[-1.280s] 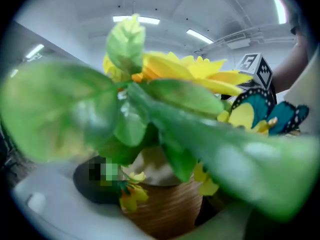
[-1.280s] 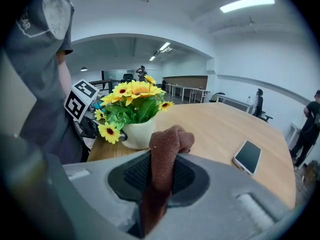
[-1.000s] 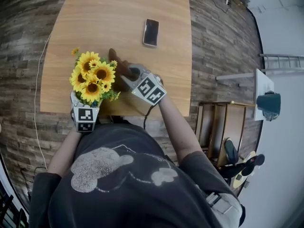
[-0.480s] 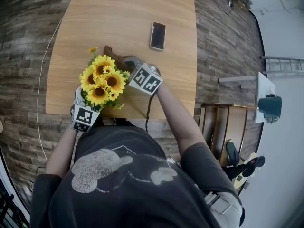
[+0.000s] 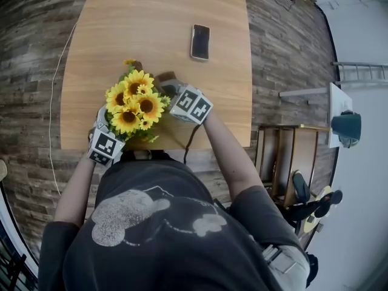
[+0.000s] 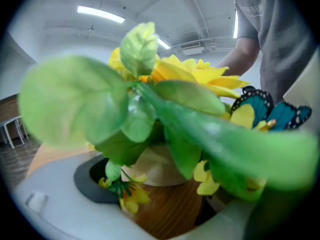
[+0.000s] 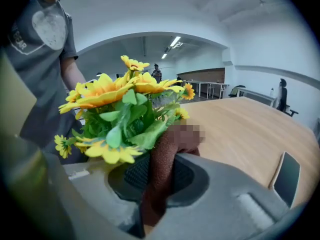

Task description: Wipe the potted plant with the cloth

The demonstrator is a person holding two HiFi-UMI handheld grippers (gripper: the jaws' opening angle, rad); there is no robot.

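Pale wood-grain table (image 5: 151, 17) carries everything. Nearest, the left gripper (image 6: 160, 194) has its jaws closed against the smooth cream pot of the potted plant (image 5: 134, 102), and broad green leaves block its view. The right gripper (image 7: 150, 184) pinches a ribbed brown cloth (image 7: 162, 169) against the foliage. Beyond, well apart, lies a flat dark phone (image 5: 200, 41).

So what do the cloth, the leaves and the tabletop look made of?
cloth: brown textile, matte, fine ribbed weave visible.
leaves: probably artificial, plastic or fabric, evenly green, slightly glossy.
tabletop: light wood or wood-look laminate, smooth, straight grain lines.
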